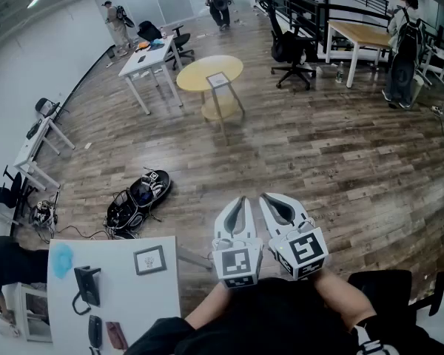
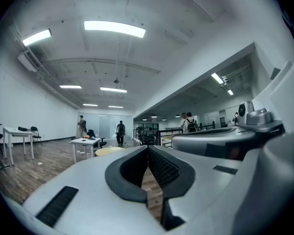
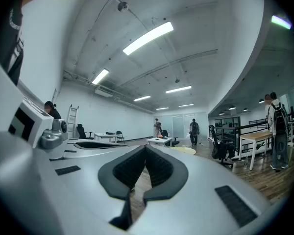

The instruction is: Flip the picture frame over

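Picture frame [image 1: 149, 259] lies on the white table [image 1: 118, 302], well left of both grippers — left gripper [image 1: 240, 201] and right gripper [image 1: 267, 199] pinched closed, empty — so the flip seems entirely ahead.

I see a white counter [image 1: 129, 298] on the wood-plank floor [image 1: 281, 161]. A small picture frame [image 1: 149, 259] lies flat on it near its far edge. Left of the frame sits a light-blue item [image 1: 61, 261]. Nearer to me than the frame are a black device [image 1: 86, 285], a second dark item [image 1: 95, 331] and a reddish one [image 1: 117, 336].
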### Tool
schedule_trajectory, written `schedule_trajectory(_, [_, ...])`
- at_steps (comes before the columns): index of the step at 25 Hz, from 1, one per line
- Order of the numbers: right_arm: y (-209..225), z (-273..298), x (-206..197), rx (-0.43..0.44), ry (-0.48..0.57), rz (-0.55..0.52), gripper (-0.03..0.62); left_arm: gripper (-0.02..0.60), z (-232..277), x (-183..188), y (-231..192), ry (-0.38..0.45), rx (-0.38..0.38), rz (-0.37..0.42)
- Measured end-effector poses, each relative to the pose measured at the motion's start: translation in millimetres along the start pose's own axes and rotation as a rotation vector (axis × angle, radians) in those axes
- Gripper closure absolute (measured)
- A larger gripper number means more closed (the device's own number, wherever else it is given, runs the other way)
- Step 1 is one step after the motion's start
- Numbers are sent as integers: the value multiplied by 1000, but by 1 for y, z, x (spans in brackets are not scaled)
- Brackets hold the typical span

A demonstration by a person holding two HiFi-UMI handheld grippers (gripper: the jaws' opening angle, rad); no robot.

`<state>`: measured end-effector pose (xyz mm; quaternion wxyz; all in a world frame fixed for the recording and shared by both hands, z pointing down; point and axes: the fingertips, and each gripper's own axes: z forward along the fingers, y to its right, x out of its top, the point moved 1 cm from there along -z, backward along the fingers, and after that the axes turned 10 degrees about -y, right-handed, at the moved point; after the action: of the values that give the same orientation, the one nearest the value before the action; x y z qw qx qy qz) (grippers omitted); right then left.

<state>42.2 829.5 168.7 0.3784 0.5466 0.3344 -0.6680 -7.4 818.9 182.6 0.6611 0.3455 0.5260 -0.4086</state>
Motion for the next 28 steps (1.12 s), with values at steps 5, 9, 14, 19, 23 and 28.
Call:
schedule_trajectory(5, [-1,2,2,-3,6,-2,577,558,1,1,-3,4,-1,9])
schedule_trajectory(9, [-6,1,4,2,6,12,576,558,-5,0,-5,-3,-2,0])
schedule_trajectory(14, [-15,5,4,3,15,28,576,558,-17,1,-24,-2,14,-13])
schedule_trajectory(19, [-22,7,5,-24,27,47,576,558,-34,-1,-50,-4,3,-37])
schedule_trajectory(23, [-33,12,2,-50,29,49,576,558,-49,-11,-77,-14,25,-55])
schedule_trajectory(28, [-38,25,2,-65,30,38,576,558,-46,-20,-104,-26,61,-80])
